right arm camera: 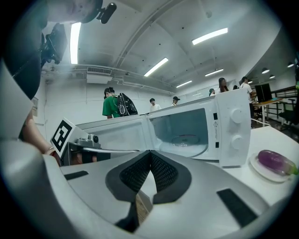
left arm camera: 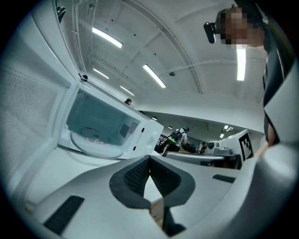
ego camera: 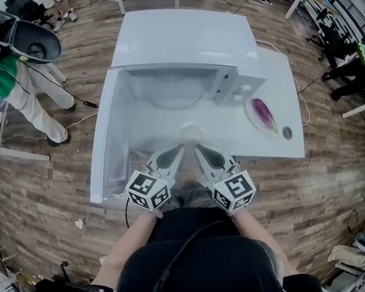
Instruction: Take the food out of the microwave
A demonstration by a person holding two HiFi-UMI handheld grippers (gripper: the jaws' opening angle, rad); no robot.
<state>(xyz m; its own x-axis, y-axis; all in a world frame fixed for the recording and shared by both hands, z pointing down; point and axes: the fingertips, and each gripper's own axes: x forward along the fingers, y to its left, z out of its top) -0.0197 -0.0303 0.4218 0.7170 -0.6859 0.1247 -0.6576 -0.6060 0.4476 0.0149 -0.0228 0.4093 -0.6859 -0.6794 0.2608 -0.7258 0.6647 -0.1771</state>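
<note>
— Where is the food?

— The purple eggplant (ego camera: 264,114) lies on a white plate (ego camera: 252,109), outside the microwave (ego camera: 182,55). The plate sits on the table (ego camera: 284,79) near its right edge, just right of the oven's control panel. A small dark disc (ego camera: 287,132) rests just beside the plate, toward the front right corner.

— And the oven itself?

— Its door (ego camera: 107,135) hangs open to the left. From my right gripper view I see the glass turntable (right arm camera: 184,140) inside the cavity.

— What are your jaws doing?

— My left gripper (left arm camera: 149,158) is clenched, its ribbed pads meeting at the tips and gripping nothing. My right gripper (right arm camera: 150,152) is clenched and empty too. I hold both over the middle of the table's front edge. Their tips are near each other and point toward the open cavity.
</note>
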